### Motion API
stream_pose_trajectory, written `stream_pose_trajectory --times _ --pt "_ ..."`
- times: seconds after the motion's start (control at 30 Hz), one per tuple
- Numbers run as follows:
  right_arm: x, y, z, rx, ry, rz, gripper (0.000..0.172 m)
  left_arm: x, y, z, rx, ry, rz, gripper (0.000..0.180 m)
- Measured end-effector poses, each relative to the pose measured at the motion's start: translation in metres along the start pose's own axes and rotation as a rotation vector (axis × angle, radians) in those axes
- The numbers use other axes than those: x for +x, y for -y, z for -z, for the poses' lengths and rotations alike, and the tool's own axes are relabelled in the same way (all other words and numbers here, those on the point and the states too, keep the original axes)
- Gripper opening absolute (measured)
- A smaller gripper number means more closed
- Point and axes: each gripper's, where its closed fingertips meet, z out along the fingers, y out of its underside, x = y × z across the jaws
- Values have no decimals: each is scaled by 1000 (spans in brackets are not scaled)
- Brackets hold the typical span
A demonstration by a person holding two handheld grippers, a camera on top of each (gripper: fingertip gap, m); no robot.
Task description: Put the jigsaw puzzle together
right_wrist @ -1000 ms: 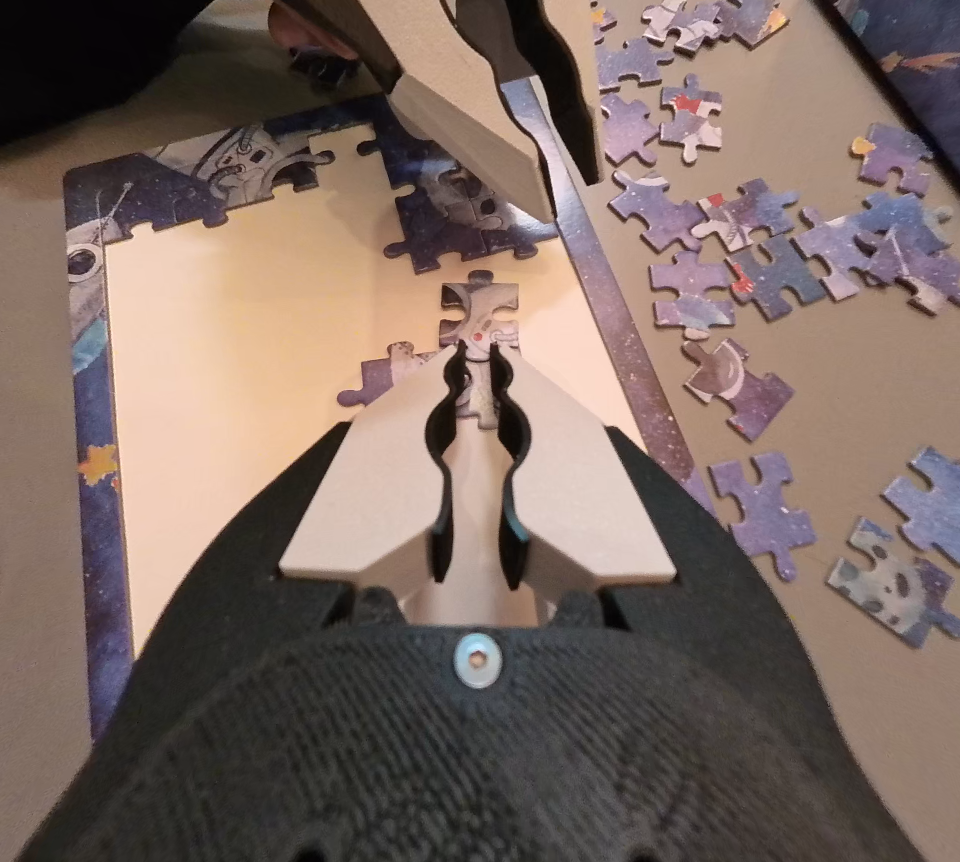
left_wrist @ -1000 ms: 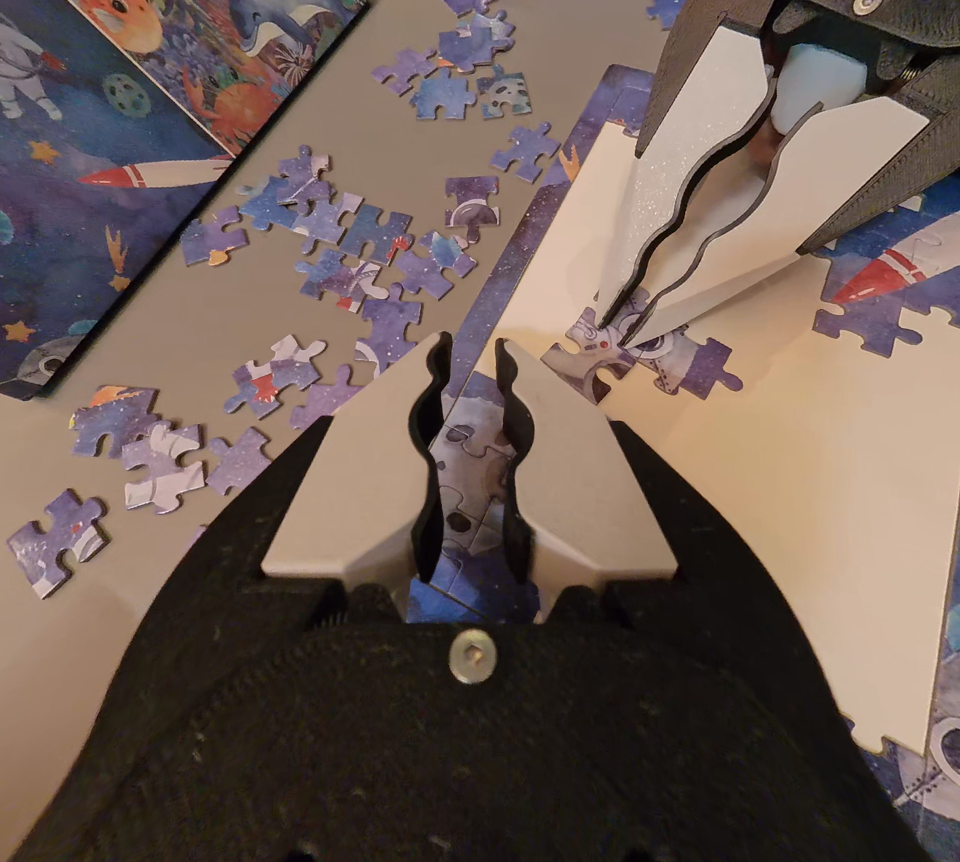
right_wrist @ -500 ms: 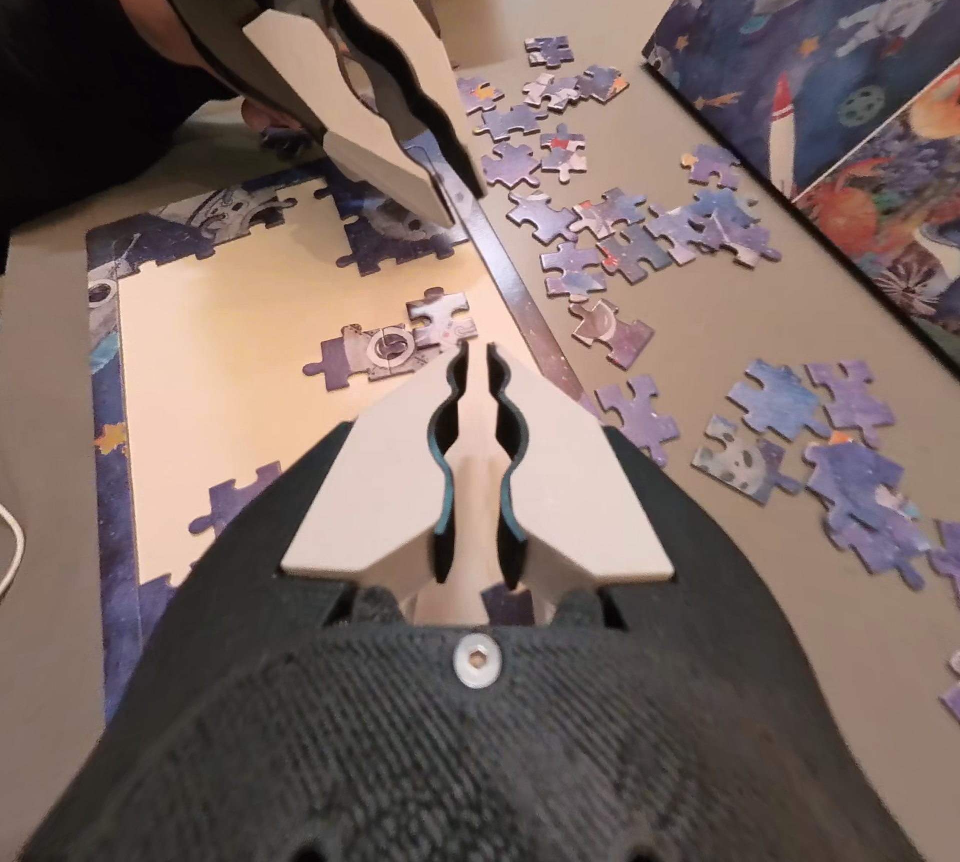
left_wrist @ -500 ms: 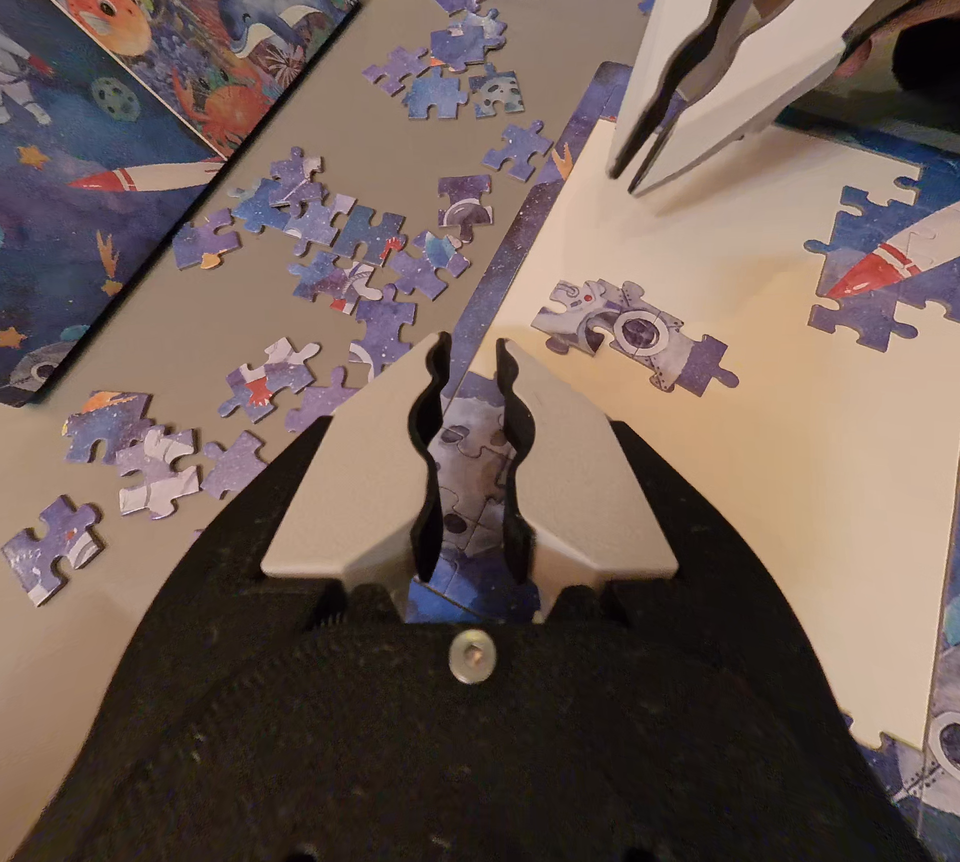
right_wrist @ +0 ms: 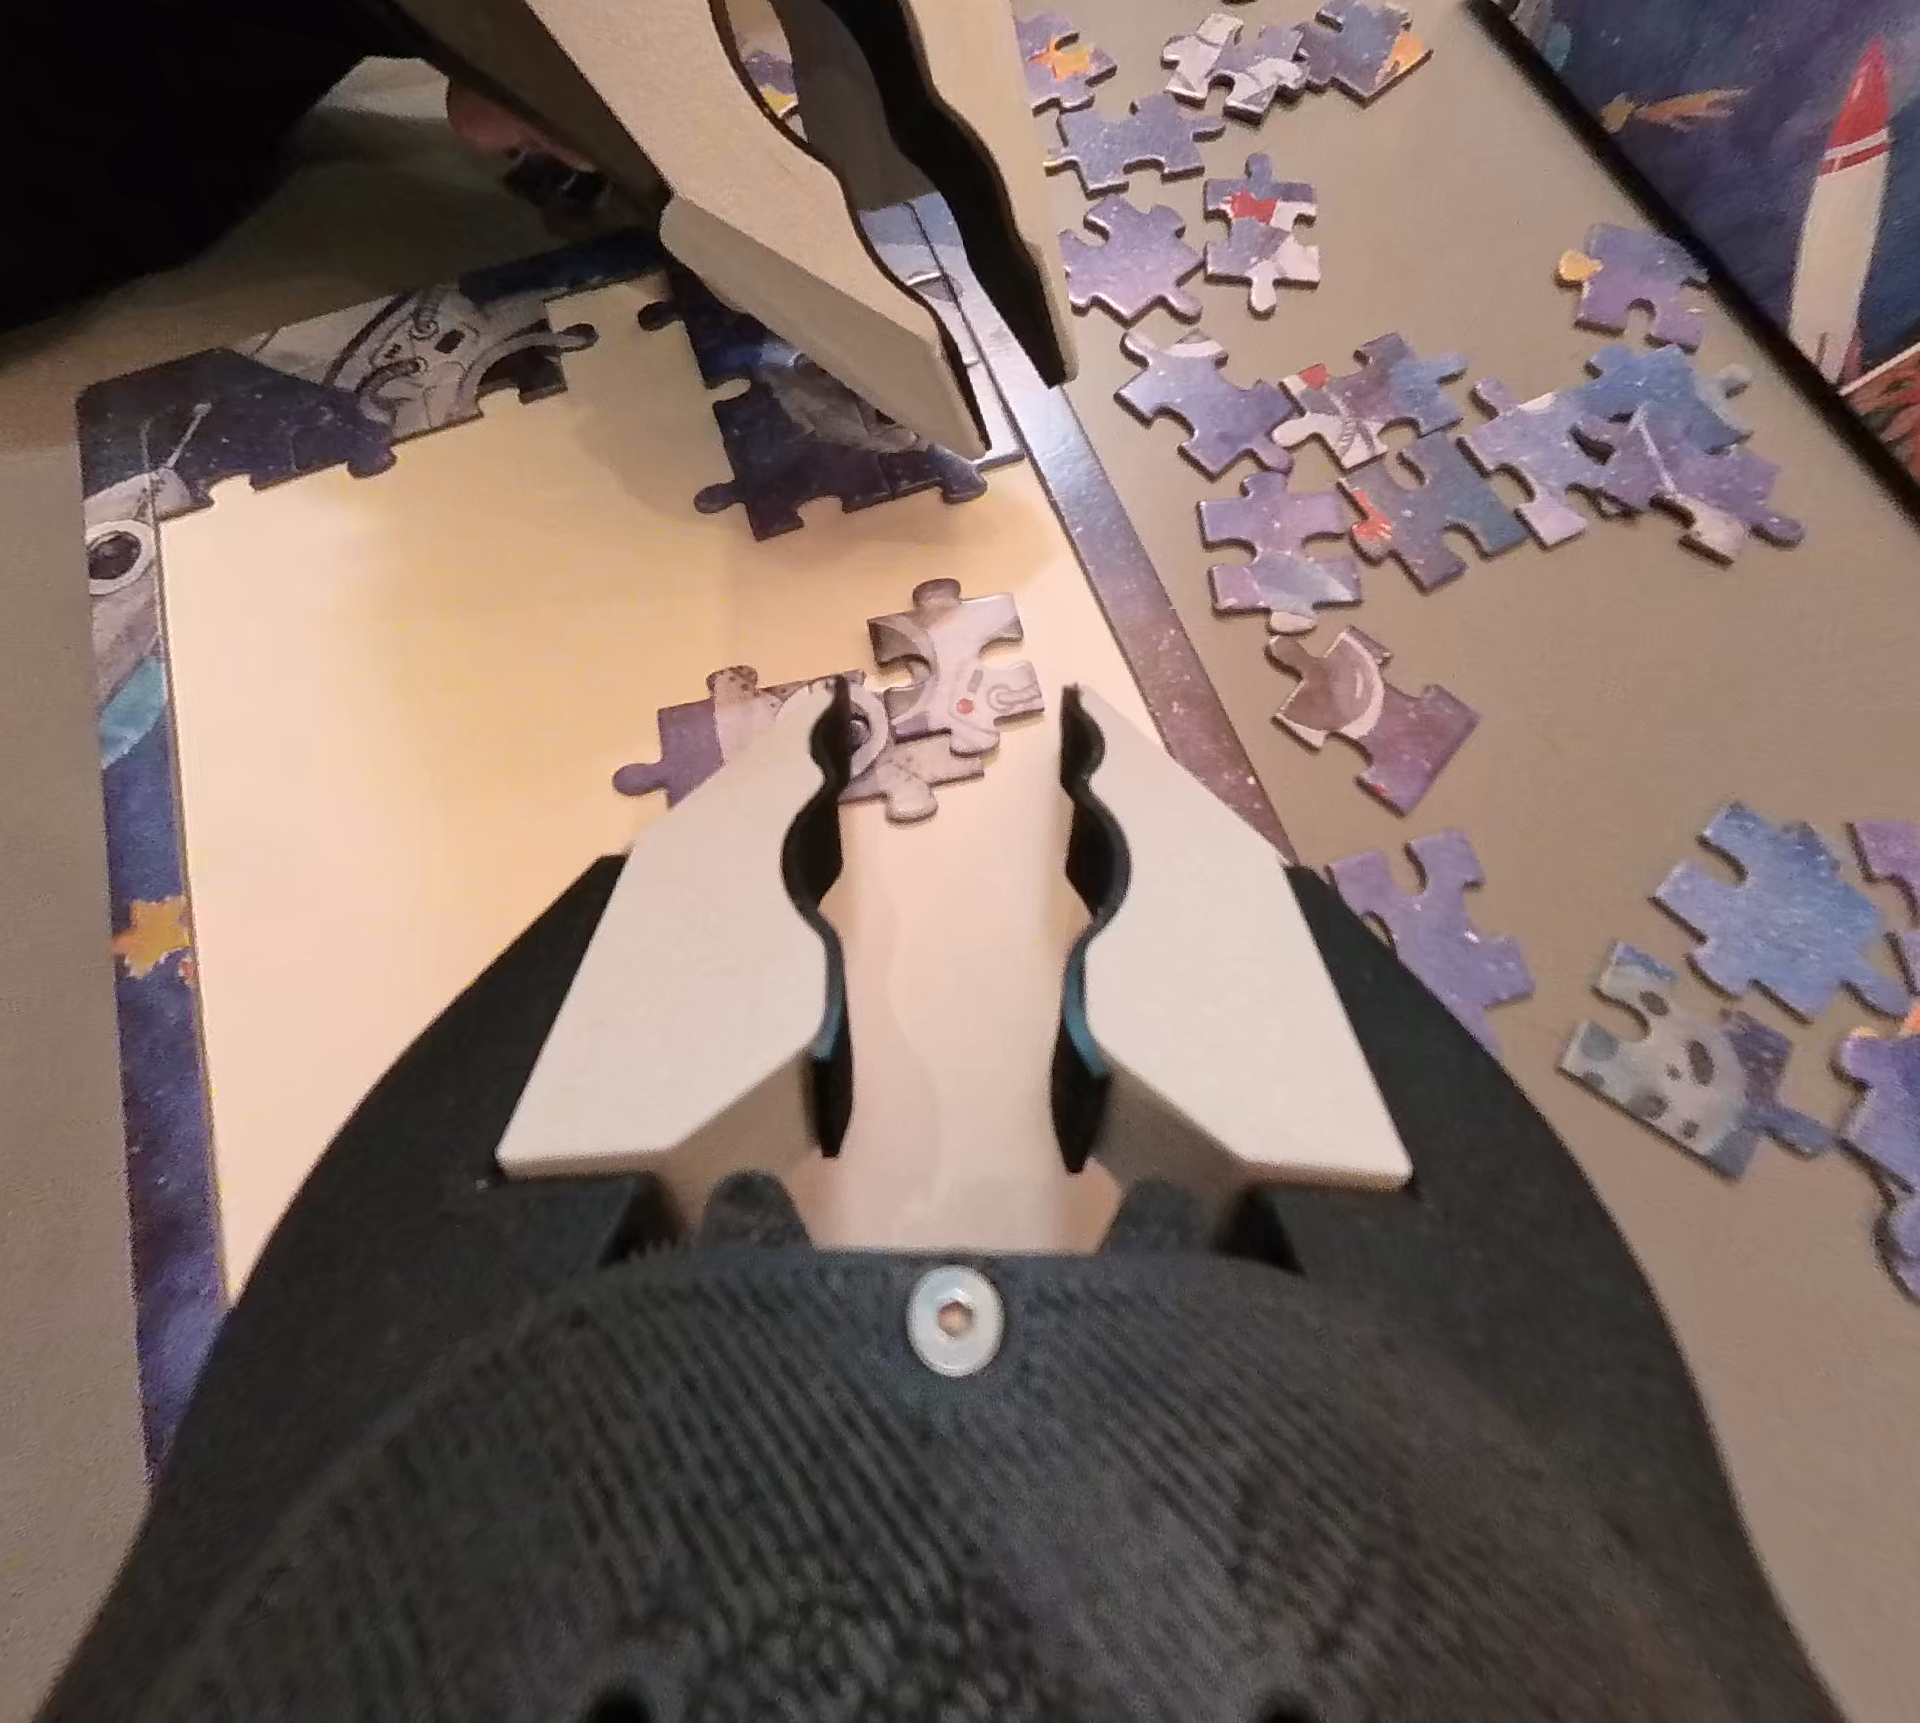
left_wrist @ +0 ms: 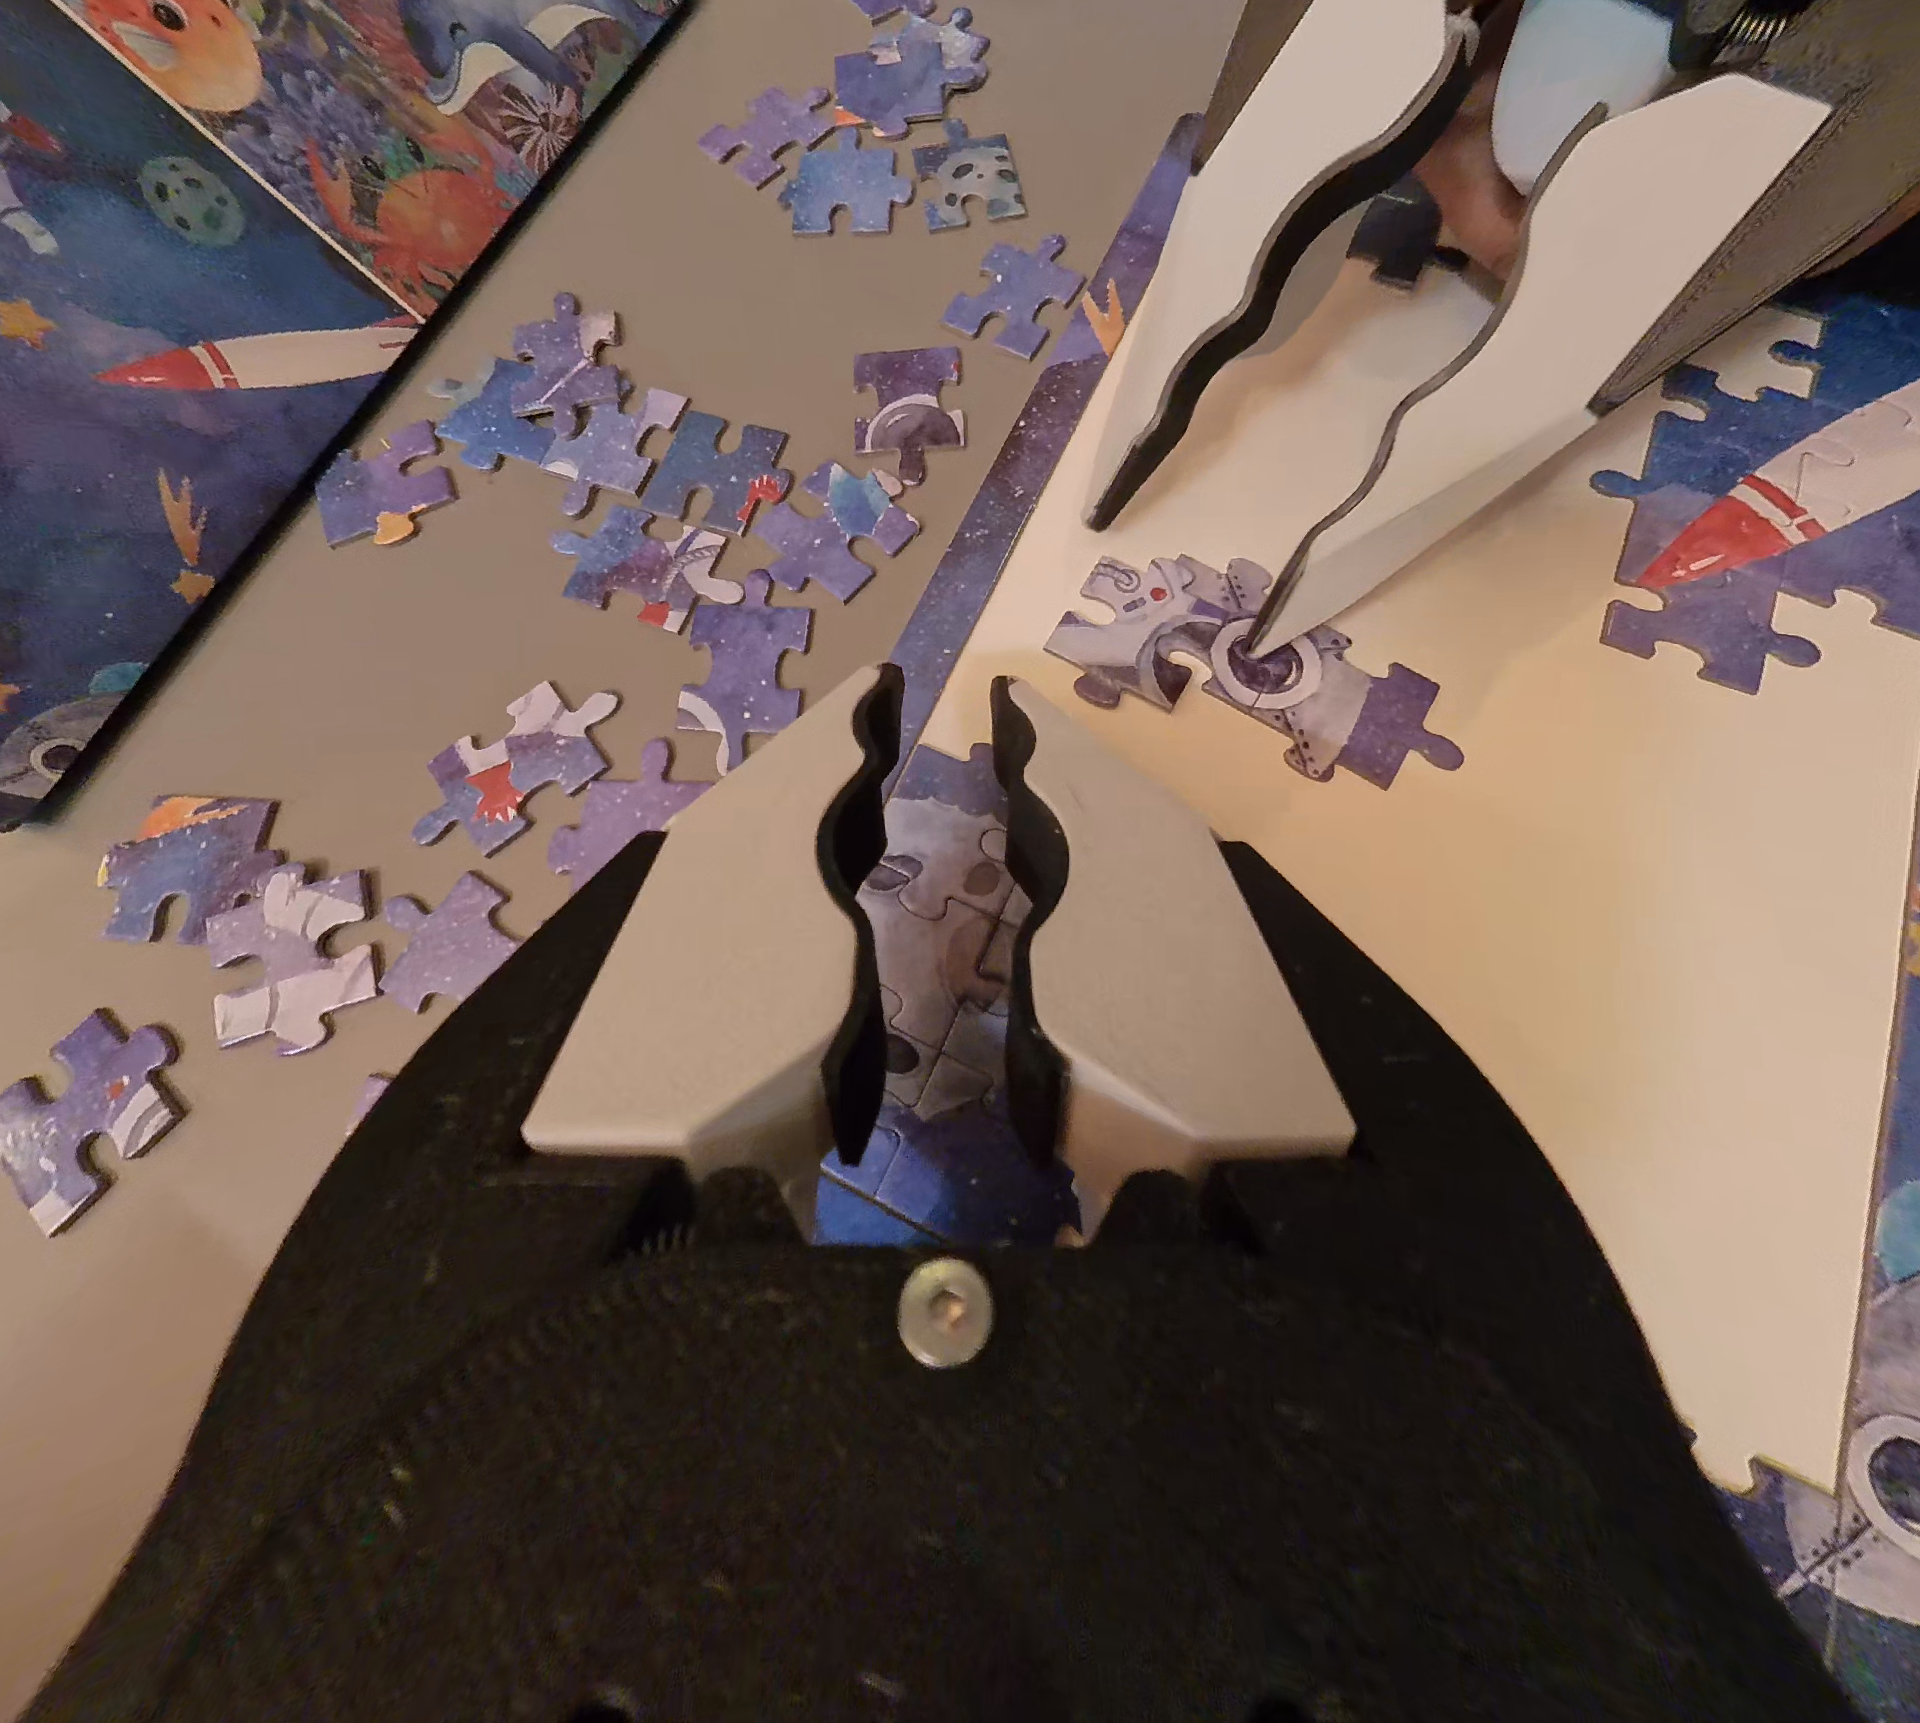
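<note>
A cream puzzle board (left_wrist: 1351, 998) with a blue starry border lies on the grey table. A small cluster of grey and purple puzzle pieces (left_wrist: 1247, 665) lies loose on it, also in the right wrist view (right_wrist: 935, 686). My right gripper (right_wrist: 951, 702) is open and empty. One of its fingertips (left_wrist: 1259, 639) rests on the cluster's ringed circle, and the other fingertip stands off the pieces. My left gripper (left_wrist: 943, 681) is open with a narrow gap and holds nothing. It hovers over the fitted pieces at the board's border, and shows from outside in the right wrist view (right_wrist: 1010, 411).
Several loose purple and blue pieces (left_wrist: 675, 468) lie scattered on the grey table beside the board. Two picture boards (left_wrist: 208, 115) lie at the far left. Fitted rocket pieces (left_wrist: 1745, 520) sit at the board's right. A person's dark sleeve (right_wrist: 156, 63) is behind the left gripper. My hands' fingertips stand some 5 centimetres from each other.
My right gripper was shut at the grey pieces, lifted away shut and empty, then came back down and opened, one fingertip now on the cluster. The left gripper has hardly moved.
</note>
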Motion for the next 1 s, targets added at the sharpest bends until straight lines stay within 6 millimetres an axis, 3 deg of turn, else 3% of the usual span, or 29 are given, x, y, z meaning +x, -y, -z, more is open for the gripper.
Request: stream_pose_trajectory --times 0.67,0.77,1.0 --pt "-4 -3 -4 -28 9 5 27 -1 0 0 1 5 -1 15" --pt "-5 -1 -3 -14 16 10 18 -1 0 0 1 6 -1 15" --pt "-1 2 -2 7 2 -8 31 -1 0 0 0 6 -2 15"
